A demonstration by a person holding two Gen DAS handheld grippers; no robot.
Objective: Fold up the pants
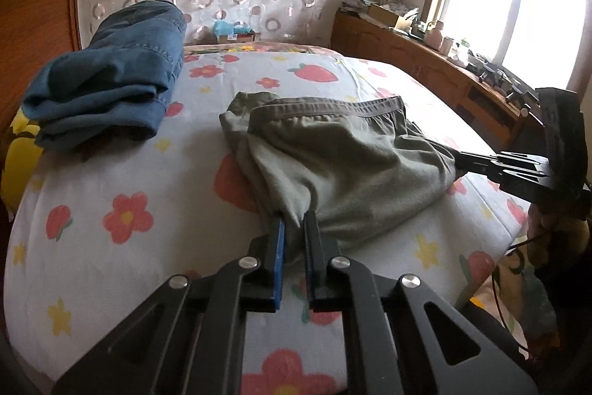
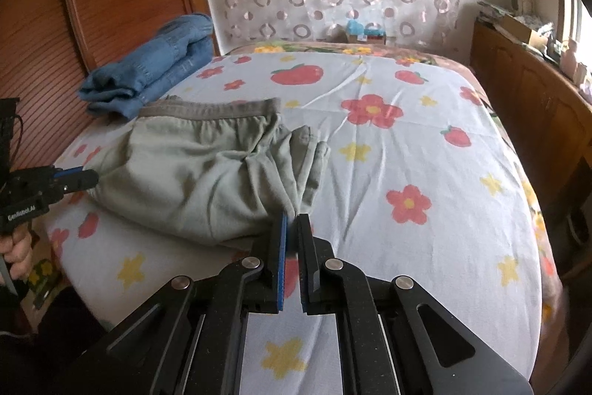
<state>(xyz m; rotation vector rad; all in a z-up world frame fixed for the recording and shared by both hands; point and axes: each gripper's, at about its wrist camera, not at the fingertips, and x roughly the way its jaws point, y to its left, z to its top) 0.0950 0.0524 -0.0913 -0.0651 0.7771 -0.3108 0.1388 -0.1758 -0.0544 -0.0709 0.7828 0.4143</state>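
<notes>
Olive-green pants (image 1: pixel 333 154) lie folded over on the flowered bed sheet (image 1: pixel 129 247), waistband at the far side. My left gripper (image 1: pixel 295 221) is shut on a near corner of the green pants. My right gripper (image 2: pixel 292 221) is shut on the other near corner of the green pants (image 2: pixel 192 173). Each gripper shows in the other's view: the right one (image 1: pixel 462 163) at the pants' right edge, the left one (image 2: pixel 87 178) at their left edge.
Folded blue jeans (image 1: pixel 111 80) lie at the bed's far left, also in the right wrist view (image 2: pixel 155 62). A wooden headboard (image 2: pixel 92 6) stands to the left. A wooden cabinet (image 1: pixel 425 62) with clutter runs under the window on the right. Small boxes (image 2: pixel 364 32) sit behind the bed.
</notes>
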